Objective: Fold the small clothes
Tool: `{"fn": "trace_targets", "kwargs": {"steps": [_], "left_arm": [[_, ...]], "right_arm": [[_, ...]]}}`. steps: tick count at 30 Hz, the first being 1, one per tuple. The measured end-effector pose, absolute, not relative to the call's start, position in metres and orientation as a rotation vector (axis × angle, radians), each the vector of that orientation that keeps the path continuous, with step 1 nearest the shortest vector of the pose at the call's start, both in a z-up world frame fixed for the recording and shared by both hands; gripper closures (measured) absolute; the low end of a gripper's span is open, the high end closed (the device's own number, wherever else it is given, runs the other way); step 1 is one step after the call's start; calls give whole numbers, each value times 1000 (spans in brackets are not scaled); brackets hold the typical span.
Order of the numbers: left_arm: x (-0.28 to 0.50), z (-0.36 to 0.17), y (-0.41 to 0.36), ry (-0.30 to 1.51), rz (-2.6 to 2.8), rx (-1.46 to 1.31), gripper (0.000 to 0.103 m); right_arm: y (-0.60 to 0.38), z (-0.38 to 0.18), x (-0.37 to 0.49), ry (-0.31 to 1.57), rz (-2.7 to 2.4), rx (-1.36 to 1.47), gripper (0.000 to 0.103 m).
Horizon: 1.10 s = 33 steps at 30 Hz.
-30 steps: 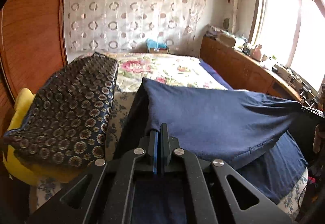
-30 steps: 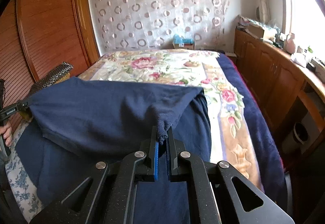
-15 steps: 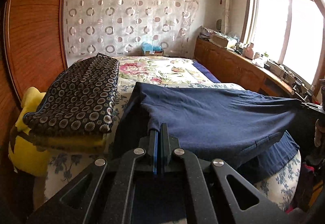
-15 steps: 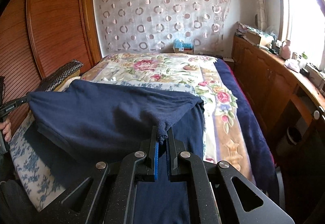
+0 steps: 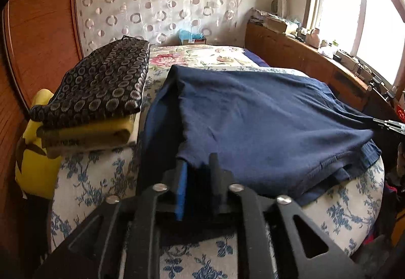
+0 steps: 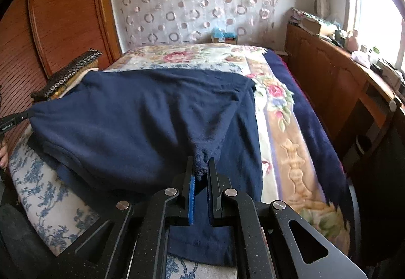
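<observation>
Two tools are laying a folded layer of the navy garment (image 5: 258,122) onto the part of it already resting on the bed (image 6: 291,132). The left tool (image 5: 197,167) has just been opening: its jaws are standing apart around the near-left corner of the cloth, and the pads are no longer pressing it. The right tool (image 6: 201,172) is staying almost closed, pinching a bunched corner of the same garment between its pads.

To do this step well, the folded edge should probably be lined up with the layer beneath before either corner is fully let go. The right corner looks better lowered onto the cloth than dropped, since the knit is soft and is likely to slump or crease. Withdrawing the left tool straight back, without dragging the freed corner, would keep the fold square.

Materials: the garment is a matte, slightly fuzzy navy knit with a ribbed hem, draping in shallow wrinkles. It is lying on a blue-flowered white sheet (image 5: 96,177). Beside it, to the left, a stack of folded items (image 5: 101,91) is sitting, topped by dark fabric patterned with rings.
</observation>
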<state>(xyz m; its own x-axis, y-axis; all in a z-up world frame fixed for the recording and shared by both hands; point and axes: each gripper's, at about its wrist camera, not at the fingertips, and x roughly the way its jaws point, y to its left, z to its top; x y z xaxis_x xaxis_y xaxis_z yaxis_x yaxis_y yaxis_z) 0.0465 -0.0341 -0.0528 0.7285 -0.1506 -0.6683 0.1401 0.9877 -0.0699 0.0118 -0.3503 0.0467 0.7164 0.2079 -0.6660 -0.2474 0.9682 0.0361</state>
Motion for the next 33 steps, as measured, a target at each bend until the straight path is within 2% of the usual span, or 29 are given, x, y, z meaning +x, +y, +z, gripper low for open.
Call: {"fn": "trace_targets", "kwargs": {"steps": [1,2,3,5,8,10,12,18,29,30,31,32,33], "left_arm": [[44,-54,-33,739,-162,-15,72],[42,-54,-33,737,-161,-15,62],[39,-54,-32,733,-158,-14,61],[37,-55,-30,739,-148,-7,60],[38,-56,-29,750,-146,-3,60],[39,-58,-28,755,-145,-2,59],[41,-60,-26,758,-148,-9,53],[48,-63,-28,756,-127,4,53],[58,-74,-13,781,-92,-22,53],[60,-76,-12,790,-91,-22,52],[61,-79,-11,800,-89,-22,46],[62,-81,-9,804,-86,-27,35],[63,-83,-7,809,-86,-35,33]], "right_arm": [[-349,48,13,729,231,-68,89],[-347,51,14,725,211,-85,82],[-344,55,13,717,199,-93,78],[-340,59,10,698,201,-85,62],[-327,61,8,677,203,-90,54],[-318,56,10,675,221,-90,53],[-307,48,15,682,249,-79,53],[-274,16,37,724,306,-87,53],[-276,5,35,732,277,-79,53],[-277,5,34,725,276,-77,53],[-275,5,30,723,273,-79,53],[-274,4,30,723,271,-82,53],[-273,4,31,722,266,-89,53]]}}
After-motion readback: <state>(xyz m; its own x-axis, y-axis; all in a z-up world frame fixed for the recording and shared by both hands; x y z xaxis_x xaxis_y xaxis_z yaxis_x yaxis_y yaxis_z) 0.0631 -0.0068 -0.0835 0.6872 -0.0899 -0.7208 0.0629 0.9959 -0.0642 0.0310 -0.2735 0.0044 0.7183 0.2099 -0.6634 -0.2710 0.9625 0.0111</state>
